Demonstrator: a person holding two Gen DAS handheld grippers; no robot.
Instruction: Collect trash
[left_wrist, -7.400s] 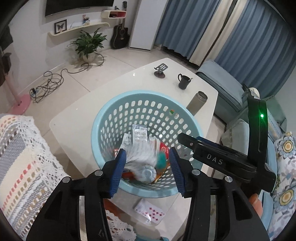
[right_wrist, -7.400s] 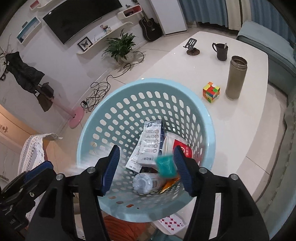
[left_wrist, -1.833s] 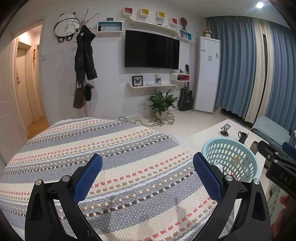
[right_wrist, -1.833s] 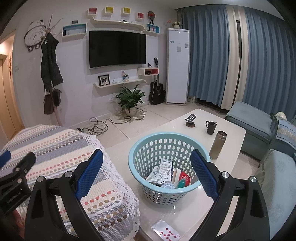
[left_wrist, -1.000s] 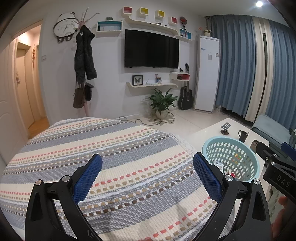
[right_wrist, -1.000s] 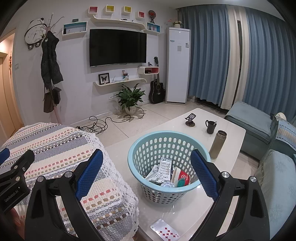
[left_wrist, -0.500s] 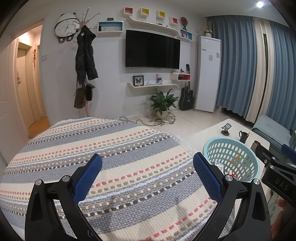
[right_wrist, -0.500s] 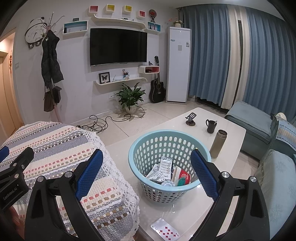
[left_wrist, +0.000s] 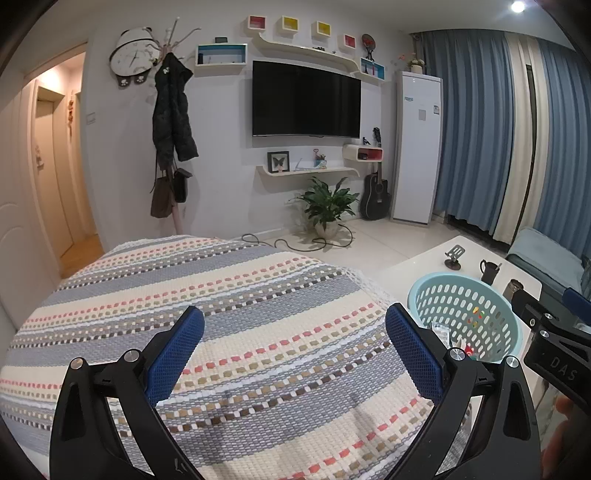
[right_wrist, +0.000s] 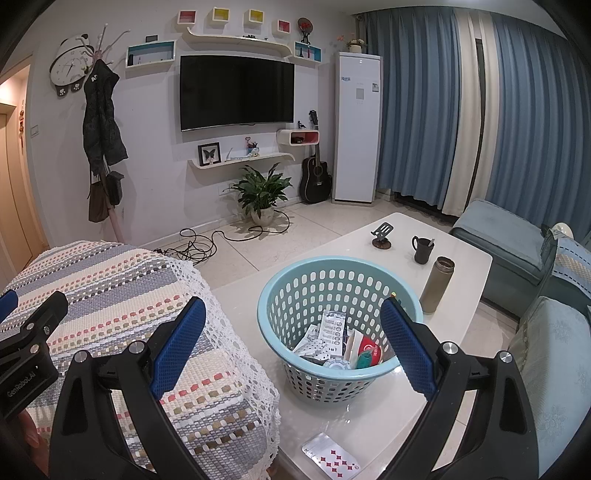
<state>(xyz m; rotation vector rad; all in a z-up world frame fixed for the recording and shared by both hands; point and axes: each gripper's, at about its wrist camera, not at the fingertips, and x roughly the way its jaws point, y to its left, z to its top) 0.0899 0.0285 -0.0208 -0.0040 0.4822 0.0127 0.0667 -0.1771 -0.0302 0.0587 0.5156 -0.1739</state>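
Note:
A light blue perforated basket stands on the white coffee table and holds several pieces of trash: wrappers, a bottle, a red packet. It also shows at the right in the left wrist view. My left gripper is wide open and empty above a striped woven cover. My right gripper is wide open and empty, held back from the basket, which sits between its fingers in view.
On the table behind the basket stand a metal flask, a dark mug and a phone stand. A playing card lies at the table's front edge. A blue sofa is at the right.
Since 7.4 s ago both grippers have pulled back from over the basket and opened wide. Over the last second the views shift only slightly.

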